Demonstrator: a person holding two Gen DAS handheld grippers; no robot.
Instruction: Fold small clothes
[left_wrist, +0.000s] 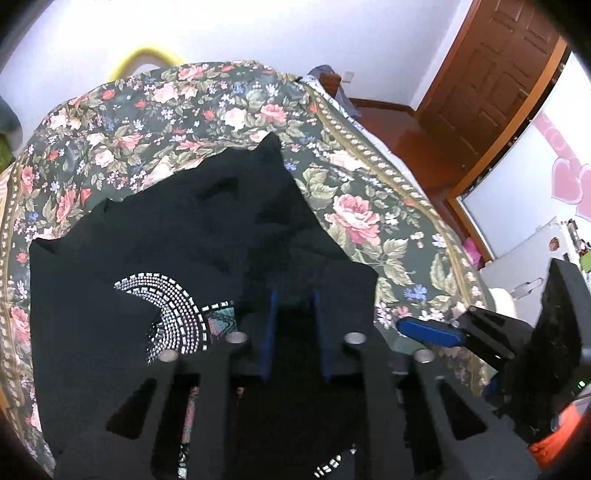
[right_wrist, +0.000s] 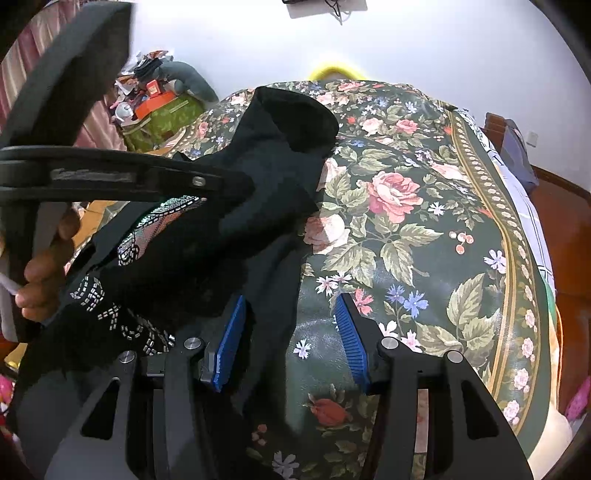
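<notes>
Black garment (left_wrist: 207, 236) cuff, right view only

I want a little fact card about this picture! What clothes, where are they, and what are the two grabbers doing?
garment: black top with a sparkly stud pattern
lies on: flowered bedspread
shape: rumpled, one part bunched up
left gripper: closed on the black cloth
right gripper: open, cloth edge between its blue pads, not pinched
behind: white wall, brown wooden door
</notes>
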